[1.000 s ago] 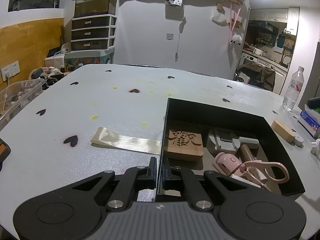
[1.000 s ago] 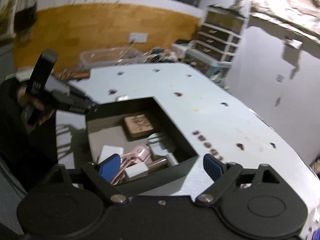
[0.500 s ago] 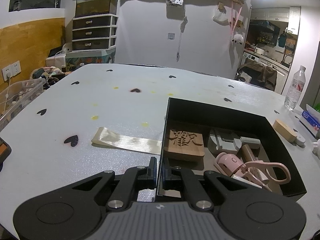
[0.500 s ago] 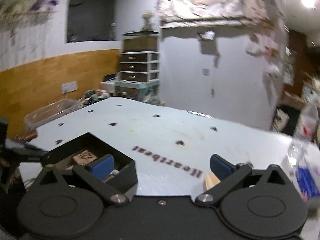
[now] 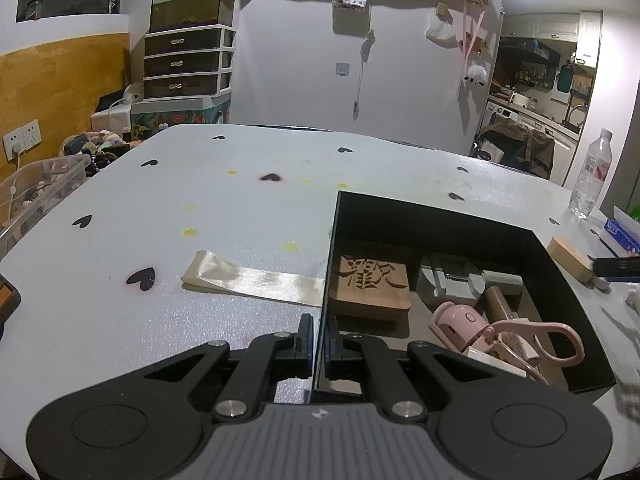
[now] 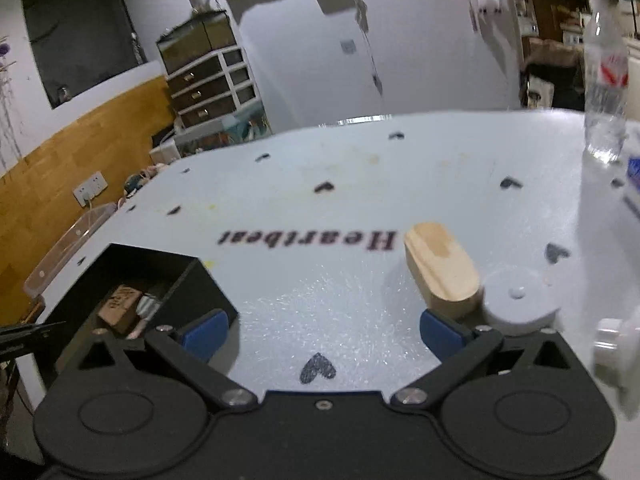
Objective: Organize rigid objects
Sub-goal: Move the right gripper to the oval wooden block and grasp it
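Since the frame a second earlier, our right tool (image 6: 322, 330) had swung away from the black box (image 6: 132, 264) and come to face the wooden block (image 6: 442, 270) out on the counter (image 6: 360, 168), while our left tool (image 5: 319, 340) had kept its place. We held the left tool pinched narrow on the near left wall of the black box (image 5: 440, 220), one blue pad on the outside of the wall and the other inside it. In the box lay a carved wooden stamp (image 5: 370, 286), a grey clip (image 5: 452, 280), a pink round gadget (image 5: 460, 318) and pink scissors (image 5: 536, 338) leaning over the near right corner. A cream ribbon (image 5: 252, 278) lay flat on the counter, its end running up to the box wall. Our right tool stood wide, its pads holding nothing; the right pad (image 6: 442, 334) sat just beside the near end of the wooden block, though we could not tell whether it touched. A white round disc (image 6: 518, 298) lay against the block's right side, and a water bottle (image 6: 606, 80) stood at the far right edge.
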Action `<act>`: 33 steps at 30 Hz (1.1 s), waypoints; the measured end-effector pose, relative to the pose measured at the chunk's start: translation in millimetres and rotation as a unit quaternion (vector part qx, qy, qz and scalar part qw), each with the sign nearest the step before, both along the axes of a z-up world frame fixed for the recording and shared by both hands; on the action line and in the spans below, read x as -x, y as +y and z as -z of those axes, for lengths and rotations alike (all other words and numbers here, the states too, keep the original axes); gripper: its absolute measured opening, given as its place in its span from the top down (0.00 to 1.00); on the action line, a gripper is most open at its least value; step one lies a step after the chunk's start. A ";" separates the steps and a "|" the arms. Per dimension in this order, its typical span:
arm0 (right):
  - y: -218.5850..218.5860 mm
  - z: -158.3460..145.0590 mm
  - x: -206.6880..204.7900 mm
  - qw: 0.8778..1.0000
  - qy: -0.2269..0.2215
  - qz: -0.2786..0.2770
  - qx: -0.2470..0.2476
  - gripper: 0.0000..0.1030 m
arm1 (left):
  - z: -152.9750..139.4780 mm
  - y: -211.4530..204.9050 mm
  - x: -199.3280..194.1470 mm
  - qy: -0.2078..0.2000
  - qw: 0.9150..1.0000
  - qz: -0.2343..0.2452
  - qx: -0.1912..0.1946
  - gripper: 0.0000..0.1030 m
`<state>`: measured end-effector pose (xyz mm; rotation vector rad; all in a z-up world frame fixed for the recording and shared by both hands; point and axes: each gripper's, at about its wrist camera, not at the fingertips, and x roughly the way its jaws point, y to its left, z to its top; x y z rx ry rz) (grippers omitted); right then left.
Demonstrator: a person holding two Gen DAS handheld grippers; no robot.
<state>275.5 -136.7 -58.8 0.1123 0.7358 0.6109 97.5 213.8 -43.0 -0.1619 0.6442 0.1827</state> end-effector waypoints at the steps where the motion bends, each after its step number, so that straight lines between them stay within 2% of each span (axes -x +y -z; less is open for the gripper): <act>1: 3.1 4.6 -5.5 1.000 0.007 -0.001 -0.005 0.00 | 0.0 -0.2 -0.1 0.000 1.000 0.000 0.000 0.95; 5: 5.8 18.3 -21.1 0.999 0.027 0.011 -0.015 0.00 | 0.1 -0.1 0.0 0.000 1.000 0.000 0.000 0.95; 12: -7.6 24.9 -38.6 0.996 0.009 0.087 0.018 0.01 | 2.8 -0.7 -3.3 0.001 1.000 0.002 0.002 0.95; 21: 5.5 24.5 -71.5 0.993 0.005 0.113 0.033 0.01 | 6.1 -1.0 -6.2 0.005 1.000 0.002 0.003 0.95; 28: 32.7 25.8 -100.1 0.986 -0.010 0.138 0.096 0.01 | 6.7 -0.8 -6.3 0.006 1.000 0.003 0.004 0.95; 33: 39.6 28.1 -114.3 0.981 -0.015 0.148 0.121 0.05 | 7.3 -1.4 -6.5 0.007 1.000 0.005 0.004 0.95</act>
